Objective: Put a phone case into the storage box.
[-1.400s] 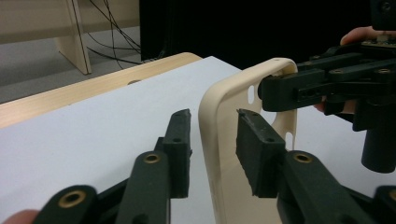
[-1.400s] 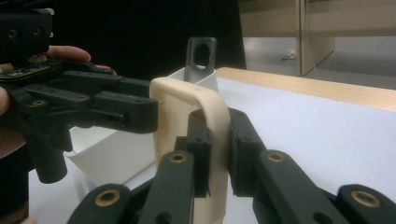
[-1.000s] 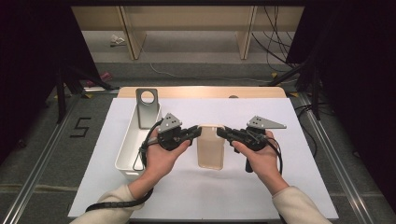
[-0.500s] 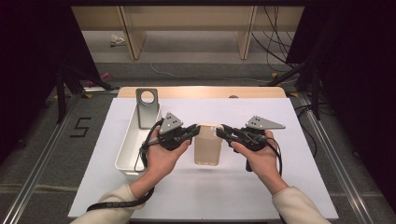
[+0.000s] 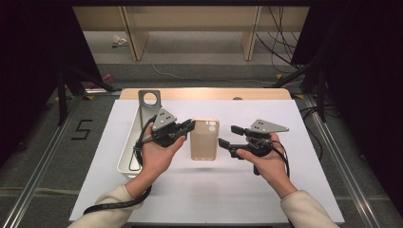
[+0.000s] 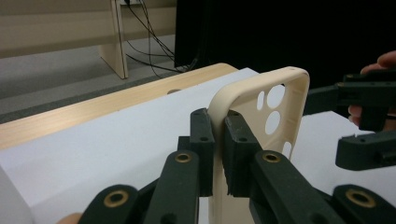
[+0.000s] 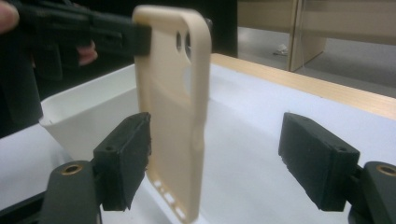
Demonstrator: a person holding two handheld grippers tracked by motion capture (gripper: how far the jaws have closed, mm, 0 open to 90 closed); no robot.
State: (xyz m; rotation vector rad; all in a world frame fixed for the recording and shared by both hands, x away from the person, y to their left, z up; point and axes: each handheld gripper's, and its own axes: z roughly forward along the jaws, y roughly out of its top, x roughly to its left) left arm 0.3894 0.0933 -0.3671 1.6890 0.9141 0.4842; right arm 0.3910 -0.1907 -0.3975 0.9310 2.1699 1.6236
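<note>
Beige phone case [image 5: 205,138] held up above the white bench [image 5: 285,190], clamped by its left edge in the left tongs [image 5: 190,125]. Right tongs [image 5: 227,136] just opened wide at its right edge, jaws apart, pads off it. White tray [image 5: 127,156] on the bench beside the left hand [image 5: 157,154].

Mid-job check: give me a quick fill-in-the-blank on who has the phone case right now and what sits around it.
1. The beige phone case is clamped at its edge by the ____ gripper.
2. The right gripper, whose jaws have just been opening, now stands ____, its pads off the case.
3. The case is held above the ____ sheet that covers the table.
4. Beside the left hand lies a long white ____.

Missing words: left; open; white; tray
</note>
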